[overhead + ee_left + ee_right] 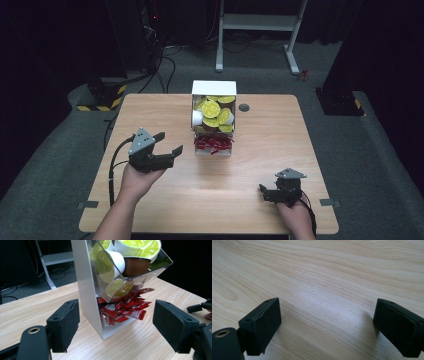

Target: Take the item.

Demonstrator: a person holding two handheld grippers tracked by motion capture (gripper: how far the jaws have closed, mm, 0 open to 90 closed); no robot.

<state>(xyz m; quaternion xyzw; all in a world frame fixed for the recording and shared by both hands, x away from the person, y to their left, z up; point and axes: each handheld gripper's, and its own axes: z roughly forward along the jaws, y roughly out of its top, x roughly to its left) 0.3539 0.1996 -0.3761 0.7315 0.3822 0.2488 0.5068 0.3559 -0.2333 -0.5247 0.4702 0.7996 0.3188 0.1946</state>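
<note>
A wooden table [165,210] is seen from above, with a grey carpet around it; at the 12 o'clock side of the table, near the far edge, stands a white dispenser box [214,88] with a clear slanted front; its upper part holds coffee capsules [211,109] with yellow-green lids, some white and at least one brown; its lower part holds red sachets [213,144], which spill a little over the front lip; a small dark round cap [244,107] is set in the table just at 3 o'clock of the box.

The left gripper [167,144] is held by the left hand [136,179] at about 9 o'clock of the table's middle; its two jaws stand wide apart and hold nothing; they point toward the box, which is near but not touched; a black cable [113,170] goes from it toward the near edge. In the left gripper view the same box [86,287] stands between the two open jaws, farther off; the capsules [111,265] press on the clear wall and the red sachets [125,308] lie under them.

The right gripper [266,192] is at about 5 o'clock, well apart from the box, in the right hand [295,217]; it is low at the table; in the right gripper view its jaws are spread wide over bare wood [324,285] with nothing between them.
</note>
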